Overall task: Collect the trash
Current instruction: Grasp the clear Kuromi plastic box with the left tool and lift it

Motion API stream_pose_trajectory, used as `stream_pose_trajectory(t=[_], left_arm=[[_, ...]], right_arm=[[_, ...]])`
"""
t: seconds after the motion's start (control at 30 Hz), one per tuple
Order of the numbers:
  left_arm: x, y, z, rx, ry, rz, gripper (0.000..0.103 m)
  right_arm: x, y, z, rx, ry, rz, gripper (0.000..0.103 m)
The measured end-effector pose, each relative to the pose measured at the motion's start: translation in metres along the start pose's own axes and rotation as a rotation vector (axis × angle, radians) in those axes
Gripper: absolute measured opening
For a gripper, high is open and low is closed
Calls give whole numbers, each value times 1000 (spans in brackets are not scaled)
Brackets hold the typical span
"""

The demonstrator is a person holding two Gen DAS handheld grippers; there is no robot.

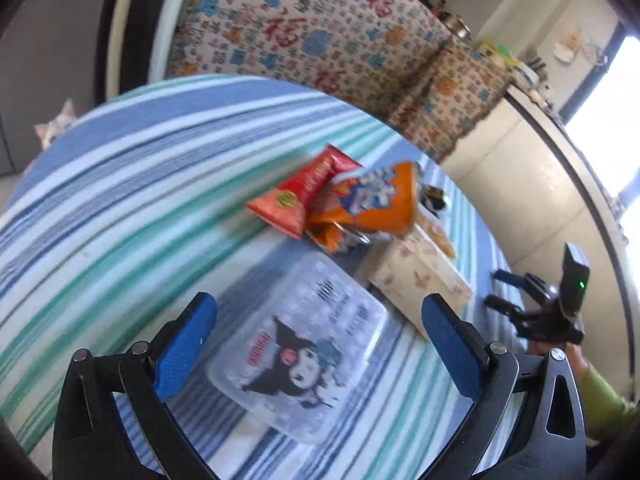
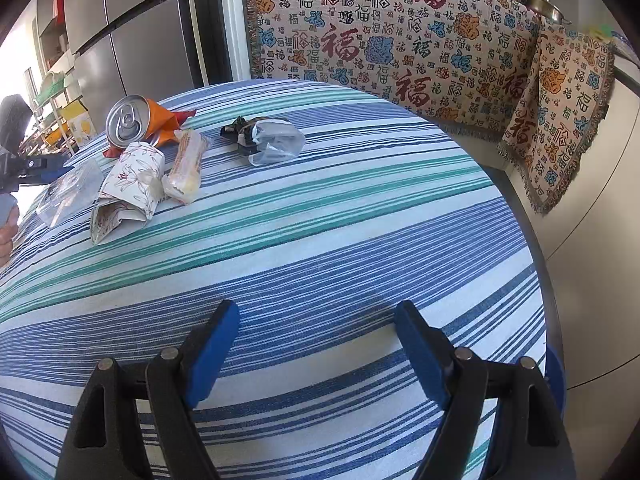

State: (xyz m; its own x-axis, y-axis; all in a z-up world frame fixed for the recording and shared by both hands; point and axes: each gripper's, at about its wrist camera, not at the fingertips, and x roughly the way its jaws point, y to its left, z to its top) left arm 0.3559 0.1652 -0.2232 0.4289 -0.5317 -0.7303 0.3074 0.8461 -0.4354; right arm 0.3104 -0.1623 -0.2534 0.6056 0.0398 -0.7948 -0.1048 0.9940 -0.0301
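The left hand-held gripper (image 1: 318, 330) is held spread wide over the striped surface (image 1: 120, 184), nothing pinched. A clear cartoon-printed packet (image 1: 304, 356) is seen right between its fingers. Just ahead, a red wrapper (image 1: 304, 196) and orange wrapper (image 1: 372, 204) are piled together, a floral tissue box (image 1: 420, 276) to their right. The right hand-held gripper (image 2: 316, 336) is spread too, empty, with the trash well ahead-left: can (image 2: 127, 121), crumpled plastic bag (image 2: 276, 142).

My left wrist view hangs close over the striped table (image 1: 120, 184), facing the patterned sofa (image 1: 320, 32); my right looks from farther back, sharing both.
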Motion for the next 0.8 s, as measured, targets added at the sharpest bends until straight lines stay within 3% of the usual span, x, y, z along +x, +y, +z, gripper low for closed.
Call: stream_pose_trajectory(t=[0.1, 0.2, 0.33, 0.37, 0.57, 0.67, 0.8], left_arm=[[5, -23, -13, 101, 82, 20, 101], [7, -43, -20, 156, 82, 56, 101], [21, -52, -17, 153, 79, 251, 76], [22, -50, -14, 139, 82, 282, 66], [19, -72, -35, -12, 74, 432, 65], [11, -87, -60, -128, 16, 443, 65], [5, -97, -80, -172, -44, 477, 65]], right_arm=[[0, 0, 0, -1, 0, 0, 82], [0, 0, 0, -1, 0, 0, 82], [0, 0, 0, -1, 0, 0, 82], [0, 0, 0, -1, 0, 0, 82], [0, 0, 0, -1, 0, 0, 82], [0, 0, 0, -1, -1, 0, 82], [0, -1, 0, -1, 0, 0, 82]])
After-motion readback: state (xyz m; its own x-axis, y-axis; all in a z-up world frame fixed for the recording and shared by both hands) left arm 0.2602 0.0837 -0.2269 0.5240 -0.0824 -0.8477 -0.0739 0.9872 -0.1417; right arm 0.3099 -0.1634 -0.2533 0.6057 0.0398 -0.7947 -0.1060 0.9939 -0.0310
